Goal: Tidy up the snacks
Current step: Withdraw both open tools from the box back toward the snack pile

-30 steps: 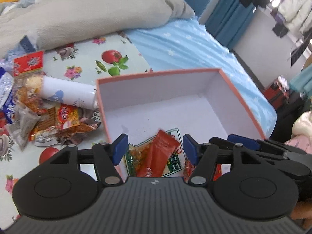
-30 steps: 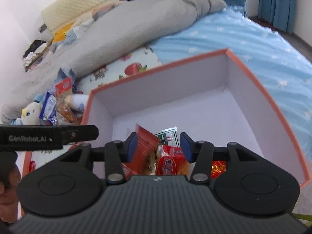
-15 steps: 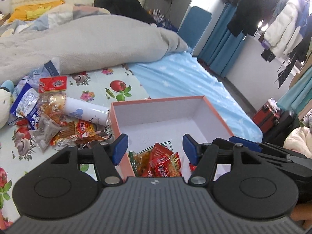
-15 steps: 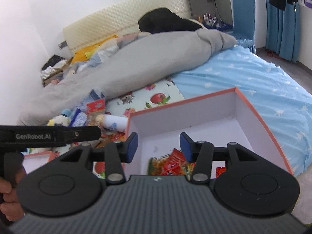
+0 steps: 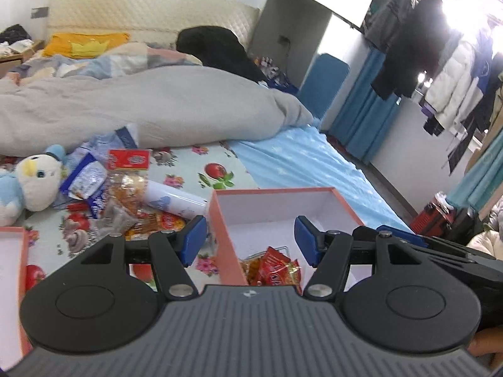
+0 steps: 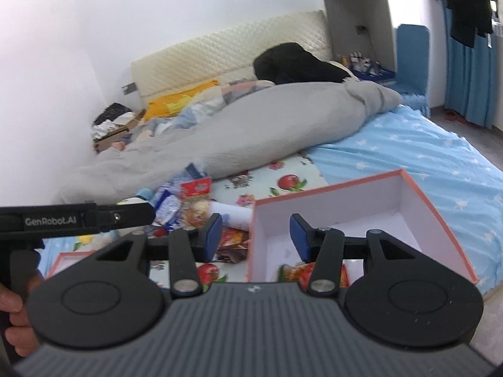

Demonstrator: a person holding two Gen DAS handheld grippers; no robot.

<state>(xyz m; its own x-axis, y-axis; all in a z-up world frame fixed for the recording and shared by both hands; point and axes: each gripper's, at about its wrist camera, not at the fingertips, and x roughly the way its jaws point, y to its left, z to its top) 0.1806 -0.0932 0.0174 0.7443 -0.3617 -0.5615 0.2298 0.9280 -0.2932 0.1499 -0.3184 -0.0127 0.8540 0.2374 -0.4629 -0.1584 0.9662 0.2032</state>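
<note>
An orange-rimmed white box [image 5: 220, 216] sits on the bed; it also shows in the right wrist view [image 6: 437, 216]. Red and orange snack packets [image 5: 270, 268] lie in its near corner, and the same packets [image 6: 298, 271] are partly hidden behind my right gripper. A pile of loose snack packets [image 5: 125, 194] lies left of the box. My left gripper [image 5: 248, 240] is open and empty, held above the box's near left wall. My right gripper [image 6: 254, 235] is open and empty, above the box's left wall.
A white bottle [image 5: 173, 199] lies beside the pile. A blue and white plush toy [image 5: 28, 182] sits at the left. A second orange-rimmed box [image 5: 19, 251] is at the near left. A grey duvet [image 5: 141, 110] covers the far bed.
Both grippers have risen and drawn back from inside the box. The red packet that stood between the right fingers now lies in the box with the others.
</note>
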